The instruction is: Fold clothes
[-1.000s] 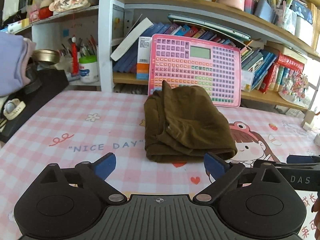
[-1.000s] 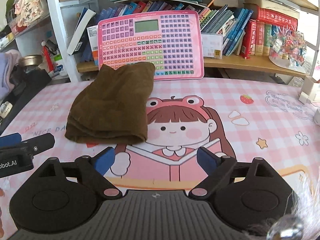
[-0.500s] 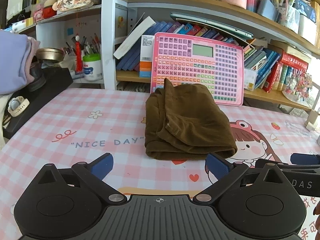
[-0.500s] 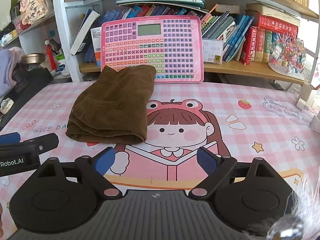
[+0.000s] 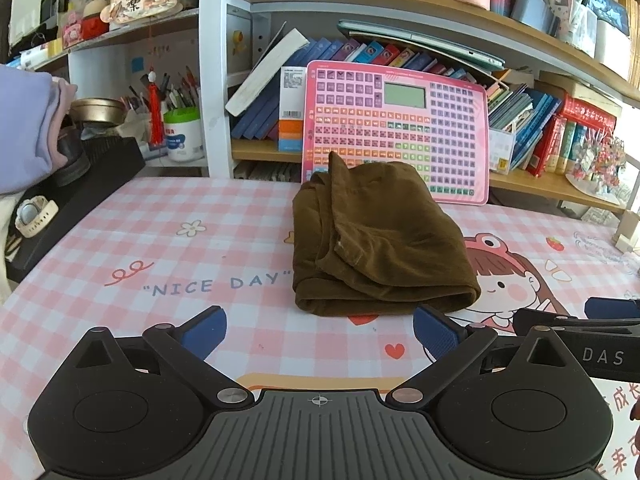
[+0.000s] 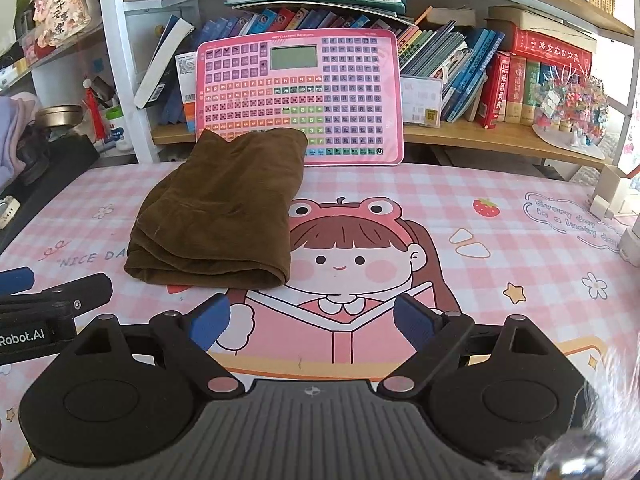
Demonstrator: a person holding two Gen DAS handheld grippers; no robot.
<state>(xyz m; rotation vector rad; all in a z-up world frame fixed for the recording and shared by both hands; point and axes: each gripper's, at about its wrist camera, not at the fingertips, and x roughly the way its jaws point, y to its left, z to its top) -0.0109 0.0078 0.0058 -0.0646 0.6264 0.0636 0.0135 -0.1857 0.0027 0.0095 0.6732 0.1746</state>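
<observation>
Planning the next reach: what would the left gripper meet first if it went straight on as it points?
Probably the near folded edge of the brown garment; the open left gripper points down over bare mat just short of it, though depth is unclear.

**Desk surface and contents**

Desk [image 6: 480,184] covered by a pink-and-white checked mat, printed with a cartoon girl in a frog hat, "NICE DAY" lettering, flowers, hearts, a strawberry. On it: one brown garment [image 6: 224,208], folded into a thick bundle, left of centre, its far end against a pink keyboard toy [image 6: 300,96] standing at the back edge. At the left edge, a black tray [image 5: 76,192] holding a white wristwatch [image 5: 34,216].
</observation>
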